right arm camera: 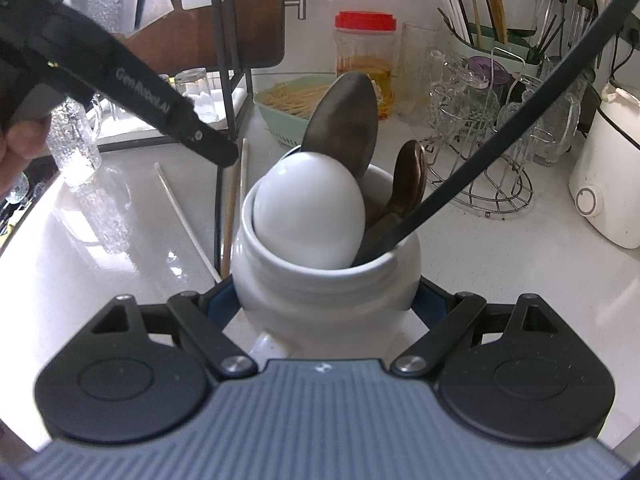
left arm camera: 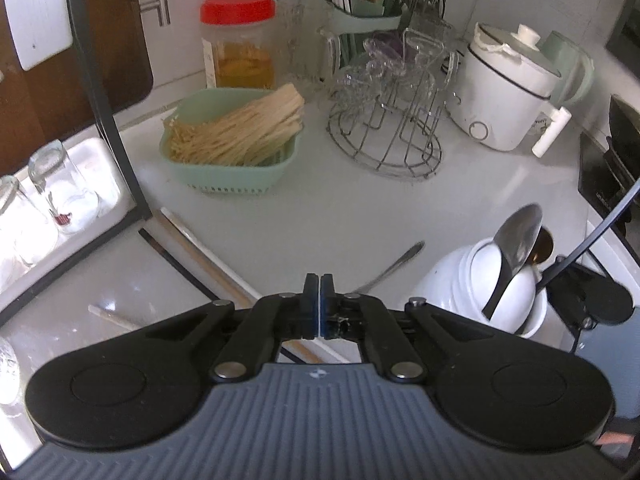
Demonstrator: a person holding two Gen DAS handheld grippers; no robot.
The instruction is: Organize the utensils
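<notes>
White counter (left arm camera: 352, 216): holds everything I work with, glossy and pale.
My left gripper (left arm camera: 319, 292): pads pressed together with nothing between them, hanging above the counter's near part.
My right gripper (right arm camera: 326, 304): clamped on the jar (right arm camera: 320, 292), one blue pad on each side of its belly.
Jar: white ceramic, upright, near the right edge in my left view.
Jar contents: a white spoon (right arm camera: 310, 208) bowl-up, a big steel spoon (right arm camera: 344, 120) behind it, a bronze spoon (right arm camera: 410, 176), and a black handle (right arm camera: 500, 128) leaning out to the right.
Loose fork (left arm camera: 394, 266): lies flat on the counter just ahead of my left gripper, apart from the jar.
Chopsticks (left arm camera: 208, 264): several lie loose toward the counter's left edge, beside the dark rack frame (left arm camera: 112, 136).
Green basket (left arm camera: 232, 148): at the back, full of pale sticks.
Red-lidded jar (left arm camera: 238, 44): behind the basket, by the wall.
Wire glass stand (left arm camera: 388, 120): back centre, beside a white cooker (left arm camera: 504, 92).
</notes>
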